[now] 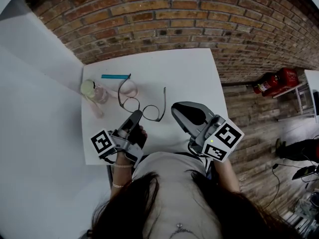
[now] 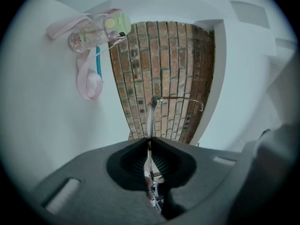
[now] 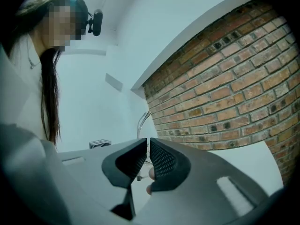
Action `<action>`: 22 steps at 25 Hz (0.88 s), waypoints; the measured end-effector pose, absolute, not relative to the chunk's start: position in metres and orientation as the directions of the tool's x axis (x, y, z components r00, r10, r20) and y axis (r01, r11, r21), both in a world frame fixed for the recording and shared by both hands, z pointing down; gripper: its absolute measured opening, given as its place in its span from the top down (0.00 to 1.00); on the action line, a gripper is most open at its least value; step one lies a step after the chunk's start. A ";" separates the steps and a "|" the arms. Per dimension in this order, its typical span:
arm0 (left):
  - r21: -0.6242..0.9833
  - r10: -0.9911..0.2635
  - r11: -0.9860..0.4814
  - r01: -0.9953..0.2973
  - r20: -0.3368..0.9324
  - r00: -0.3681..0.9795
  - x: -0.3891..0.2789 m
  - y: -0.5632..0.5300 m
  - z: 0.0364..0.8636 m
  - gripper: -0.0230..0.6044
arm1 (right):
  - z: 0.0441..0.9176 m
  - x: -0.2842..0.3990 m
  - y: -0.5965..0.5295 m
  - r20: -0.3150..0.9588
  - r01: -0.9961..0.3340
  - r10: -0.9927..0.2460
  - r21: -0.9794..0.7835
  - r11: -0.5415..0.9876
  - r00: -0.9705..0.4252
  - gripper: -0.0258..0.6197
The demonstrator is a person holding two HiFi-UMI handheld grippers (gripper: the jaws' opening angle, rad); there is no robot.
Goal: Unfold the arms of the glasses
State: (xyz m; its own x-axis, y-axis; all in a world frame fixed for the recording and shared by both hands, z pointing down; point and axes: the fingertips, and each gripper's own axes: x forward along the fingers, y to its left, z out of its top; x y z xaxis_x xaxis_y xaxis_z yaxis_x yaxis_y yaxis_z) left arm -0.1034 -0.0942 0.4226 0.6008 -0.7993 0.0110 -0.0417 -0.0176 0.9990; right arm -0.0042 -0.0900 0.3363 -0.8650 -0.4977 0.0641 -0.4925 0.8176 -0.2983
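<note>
Thin dark-rimmed glasses (image 1: 149,107) are near the middle of the white table (image 1: 199,73). My left gripper (image 1: 135,116) is shut on the frame from the near side. In the left gripper view its jaws (image 2: 149,138) pinch the frame edge-on, with one arm (image 2: 180,98) sticking out to the right ahead. In the head view that arm (image 1: 164,101) points away from me. My right gripper (image 1: 175,108) hovers just right of the glasses, apart from them and shut on nothing (image 3: 147,142). A curved arm tip (image 3: 142,122) shows beyond its jaws.
A clear bottle with a green lid and pink strap (image 1: 94,91) lies at the table's left, with a teal pen (image 1: 115,76) behind it. A brick wall (image 1: 199,14) backs the table. A red fire extinguisher (image 1: 274,82) lies on the floor at right.
</note>
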 end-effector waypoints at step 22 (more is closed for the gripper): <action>1.000 -0.789 -0.025 -0.005 -0.017 0.614 -0.101 -0.090 0.420 0.93 | 0.379 0.011 -0.110 0.220 -0.658 -0.621 -0.184 0.731 -0.752 0.95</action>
State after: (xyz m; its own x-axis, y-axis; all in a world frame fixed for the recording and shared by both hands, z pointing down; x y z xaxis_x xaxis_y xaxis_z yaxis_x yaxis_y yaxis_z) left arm -0.1011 -0.0905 0.4198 0.6143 -0.7889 -0.0167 -0.0054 -0.0254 0.9997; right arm 0.0109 -0.1105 0.3792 -0.7520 -0.6213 0.2202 -0.6575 0.7307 -0.1837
